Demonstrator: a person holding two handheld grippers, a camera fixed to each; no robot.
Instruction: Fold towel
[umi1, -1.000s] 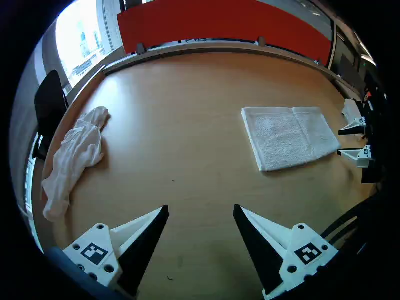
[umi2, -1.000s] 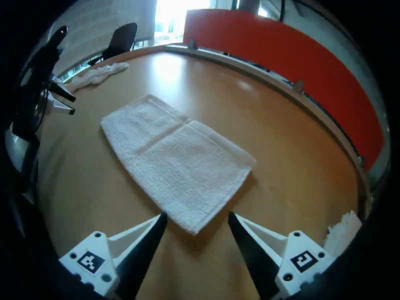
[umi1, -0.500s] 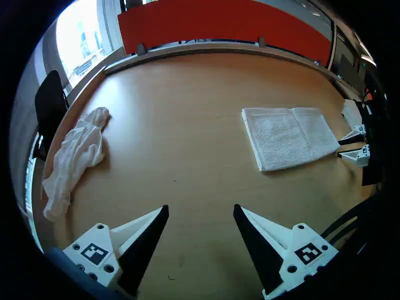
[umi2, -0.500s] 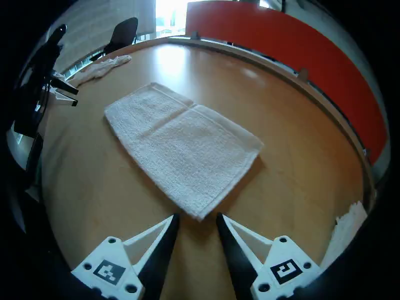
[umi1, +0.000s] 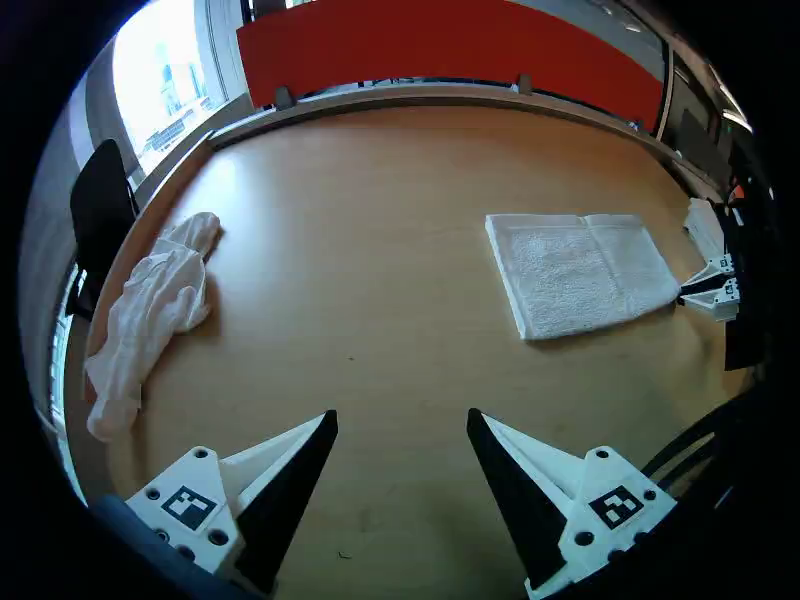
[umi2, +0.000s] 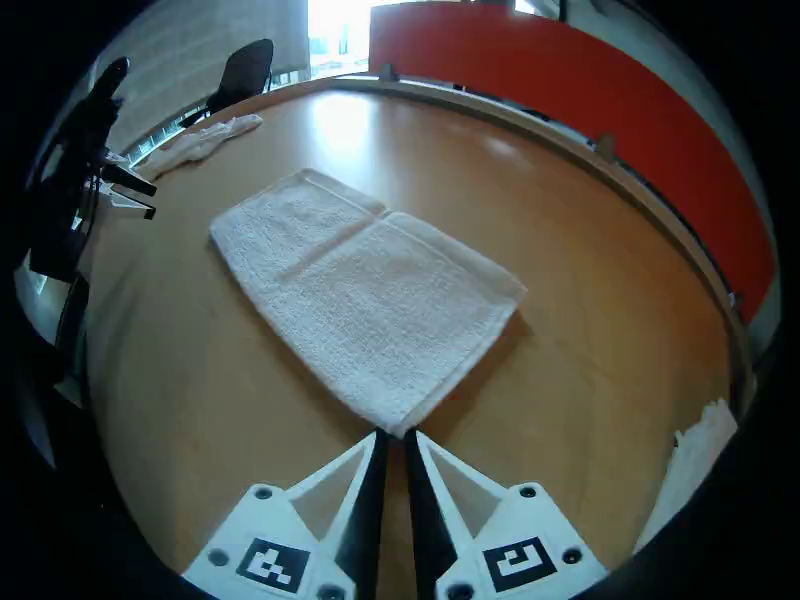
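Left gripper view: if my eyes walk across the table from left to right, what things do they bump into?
crumpled white cloth → folded towel → right gripper, its jaws at the towel's near corner

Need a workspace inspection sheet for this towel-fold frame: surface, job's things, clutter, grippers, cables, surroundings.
surface: wooden table, glare at its far end.
job's things: folded towel, lying flat, one seam across it.
clutter: crumpled white cloth near one table edge; second white cloth at the opposite edge.
grippers: left gripper open over bare wood; right gripper closed to a slit, fingers seemingly pinching the folded towel's near corner.
cables: nothing seen.
surroundings: red partition along the far edge; black chair; bright window.
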